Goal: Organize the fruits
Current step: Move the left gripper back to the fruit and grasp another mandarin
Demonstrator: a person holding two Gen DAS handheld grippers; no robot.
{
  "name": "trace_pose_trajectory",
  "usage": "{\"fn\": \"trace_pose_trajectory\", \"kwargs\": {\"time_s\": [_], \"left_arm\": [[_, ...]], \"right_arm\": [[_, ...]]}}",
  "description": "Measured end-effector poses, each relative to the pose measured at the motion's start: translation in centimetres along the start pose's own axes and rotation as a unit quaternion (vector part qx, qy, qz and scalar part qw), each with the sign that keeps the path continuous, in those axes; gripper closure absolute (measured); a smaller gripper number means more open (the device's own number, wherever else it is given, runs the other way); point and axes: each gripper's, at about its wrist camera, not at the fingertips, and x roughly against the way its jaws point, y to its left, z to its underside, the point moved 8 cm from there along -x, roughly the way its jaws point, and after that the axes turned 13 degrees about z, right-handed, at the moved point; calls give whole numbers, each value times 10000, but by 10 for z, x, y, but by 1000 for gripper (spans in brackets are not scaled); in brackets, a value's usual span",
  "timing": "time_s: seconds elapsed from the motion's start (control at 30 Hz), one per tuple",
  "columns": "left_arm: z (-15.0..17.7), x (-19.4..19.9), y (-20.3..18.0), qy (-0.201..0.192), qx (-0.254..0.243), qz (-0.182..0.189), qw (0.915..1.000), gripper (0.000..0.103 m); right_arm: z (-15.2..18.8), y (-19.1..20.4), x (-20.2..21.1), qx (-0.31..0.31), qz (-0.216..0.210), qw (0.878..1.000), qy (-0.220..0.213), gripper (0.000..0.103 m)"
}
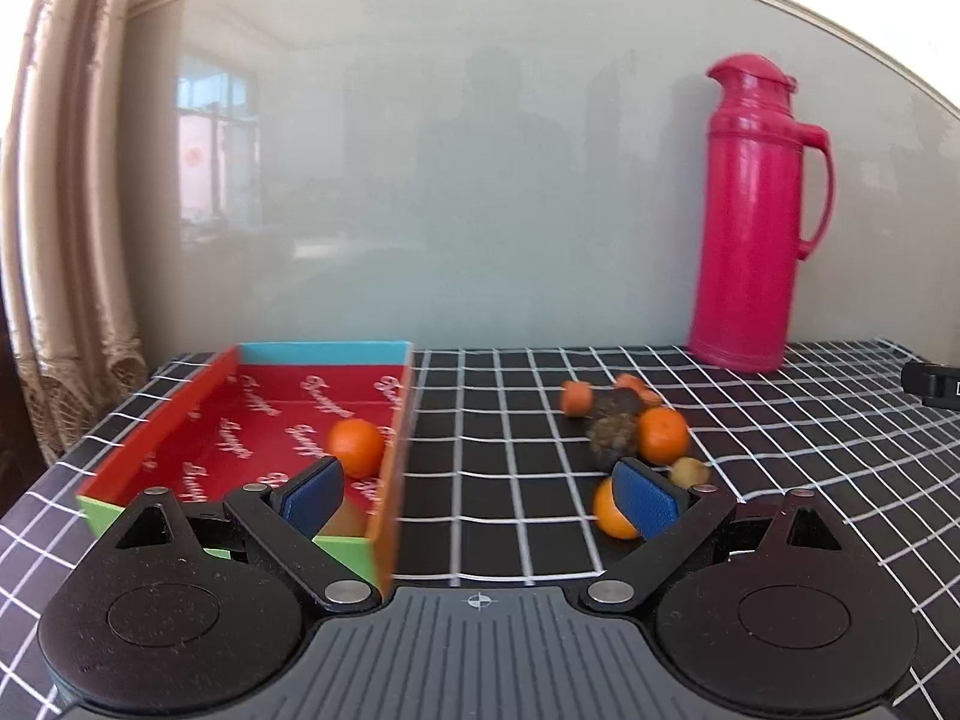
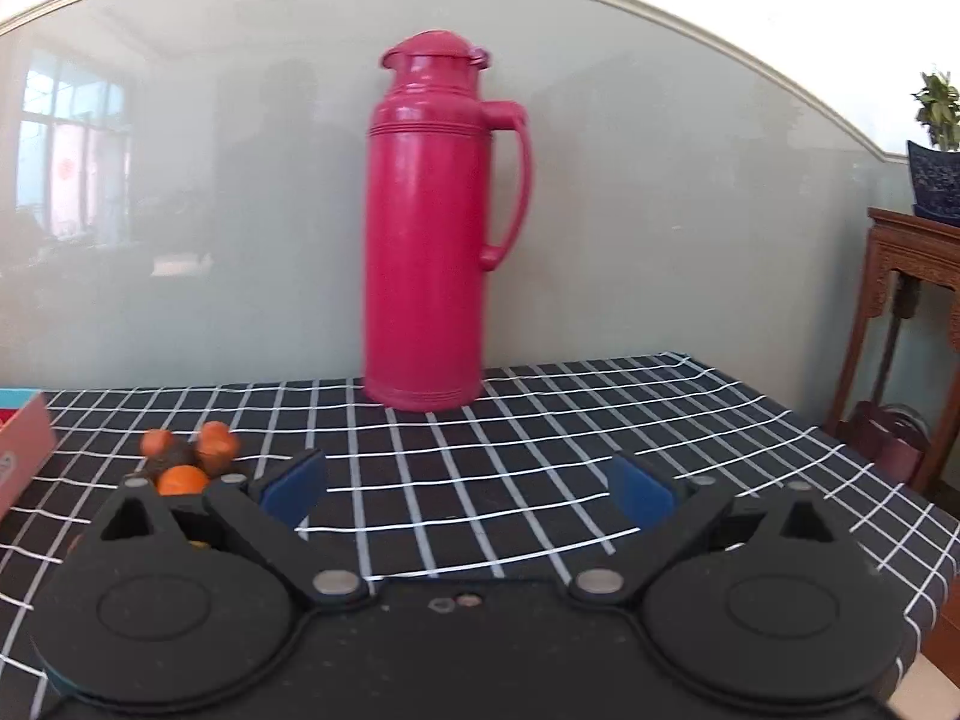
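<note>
A red box (image 1: 198, 420) with a blue far wall lies at the left of the checked table, one orange (image 1: 356, 446) inside it. My left gripper (image 1: 480, 495) is open and holds nothing, its left finger over the box's near corner. A pile of fruit sits right of the box: an orange (image 1: 662, 433), a dark fruit (image 1: 612, 435), a small orange-red fruit (image 1: 576, 398), a yellowish fruit (image 1: 690, 471) and an orange (image 1: 612, 513) partly behind my right-hand finger. My right gripper (image 2: 468, 489) is open and empty, with the pile (image 2: 186, 459) to its left.
A tall pink thermos (image 1: 753, 216) (image 2: 441, 222) stands at the back of the table against the glossy wall. A black object (image 1: 933, 383) lies at the right edge. A curtain (image 1: 66, 210) hangs left; a wooden stand (image 2: 912, 324) with a potted plant is right of the table.
</note>
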Motion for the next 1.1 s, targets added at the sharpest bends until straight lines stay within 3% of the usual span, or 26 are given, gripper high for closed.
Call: {"fn": "trace_pose_trajectory", "kwargs": {"time_s": [0.13, 0.2, 0.67, 0.83, 1.1], "left_arm": [[4, -12, -16, 35, -140, 62, 9999, 8], [8, -25, -20, 288, -108, 47, 9995, 8], [11, -77, -59, 548, -167, 274, 9980, 8], [15, -97, -64, 802, -24, 285, 9964, 33], [24, -114, -67, 1055, 32, 223, 9942, 43]], "right_arm": [[12, -11, -14, 98, 189, 9997, 105, 3], [14, -18, -17, 91, 253, 9996, 98, 3], [24, -61, -52, 82, 982, 9948, 249, 2], [29, -80, -59, 33, 1150, 9929, 311, 2], [31, -92, -66, 68, 1256, 9914, 356, 2]]}}
